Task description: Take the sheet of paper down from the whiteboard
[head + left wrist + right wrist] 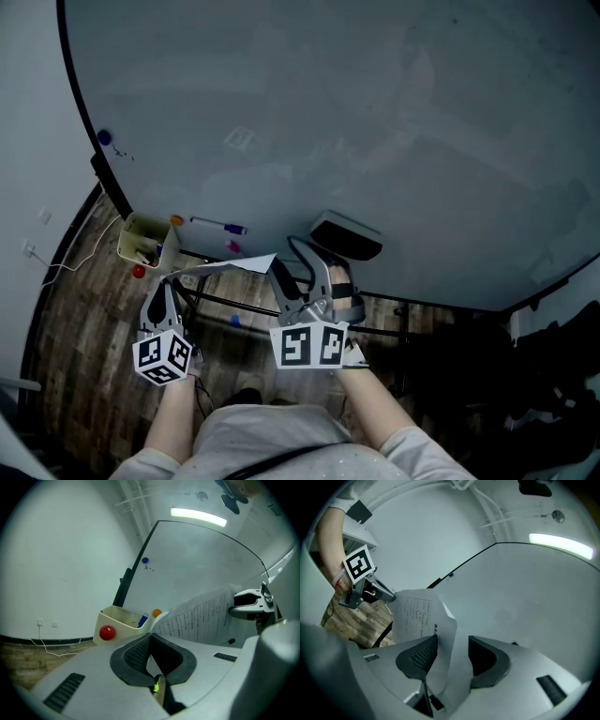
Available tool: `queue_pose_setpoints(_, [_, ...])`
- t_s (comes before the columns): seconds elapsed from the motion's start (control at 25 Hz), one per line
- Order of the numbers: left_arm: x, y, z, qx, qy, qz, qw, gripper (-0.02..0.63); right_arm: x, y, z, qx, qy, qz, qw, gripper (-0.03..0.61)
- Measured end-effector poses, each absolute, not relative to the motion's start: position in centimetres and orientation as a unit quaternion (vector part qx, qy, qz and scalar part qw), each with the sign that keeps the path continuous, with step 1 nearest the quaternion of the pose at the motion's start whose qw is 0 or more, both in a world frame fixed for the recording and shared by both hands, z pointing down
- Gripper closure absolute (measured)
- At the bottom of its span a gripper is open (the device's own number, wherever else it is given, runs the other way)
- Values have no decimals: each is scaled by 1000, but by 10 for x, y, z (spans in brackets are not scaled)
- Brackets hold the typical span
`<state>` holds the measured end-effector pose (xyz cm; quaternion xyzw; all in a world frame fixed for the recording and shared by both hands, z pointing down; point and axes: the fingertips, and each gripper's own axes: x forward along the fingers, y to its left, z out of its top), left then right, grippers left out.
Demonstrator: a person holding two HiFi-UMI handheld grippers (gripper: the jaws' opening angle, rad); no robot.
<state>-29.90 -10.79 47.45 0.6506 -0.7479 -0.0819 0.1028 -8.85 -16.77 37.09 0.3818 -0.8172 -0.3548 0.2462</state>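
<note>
Grey-white whiteboard (375,112) fills the upper frame. At its lower edge, centre-left, the sheet of paper (246,264) spans both tools. The left gripper (150,637) pinches one corner tight; the right gripper (452,646) stands spread, with the paper loose against one pad.

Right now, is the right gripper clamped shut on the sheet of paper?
No: the right gripper has its jaws apart, the sheet of paper loose between them.

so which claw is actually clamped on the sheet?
The left claw: it is shut on an edge of the sheet. The right claw stands open, with the sheet loose in its gap.
</note>
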Motion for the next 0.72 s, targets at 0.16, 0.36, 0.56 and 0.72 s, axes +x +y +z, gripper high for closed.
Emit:
queue_pose_setpoints(0.16, [-299,-114,475,653,-744,-88,108,598,-95,-167,384,362,-822,-351,263,460])
queue_pose_setpoints(0.36, [-297,-117,474,658,-740,-89,107,598,-92,-165,382,365,-817,-361,262,531])
queue_pose_setpoints(0.56, [-293,-119,473,662,-738,-86,102,598,-89,-162,382,364,-822,-354,258,549])
queue_pose_setpoints(0.72, [-290,-117,473,663,-737,-83,101,598,-86,-157,383,365,-829,-341,250,551])
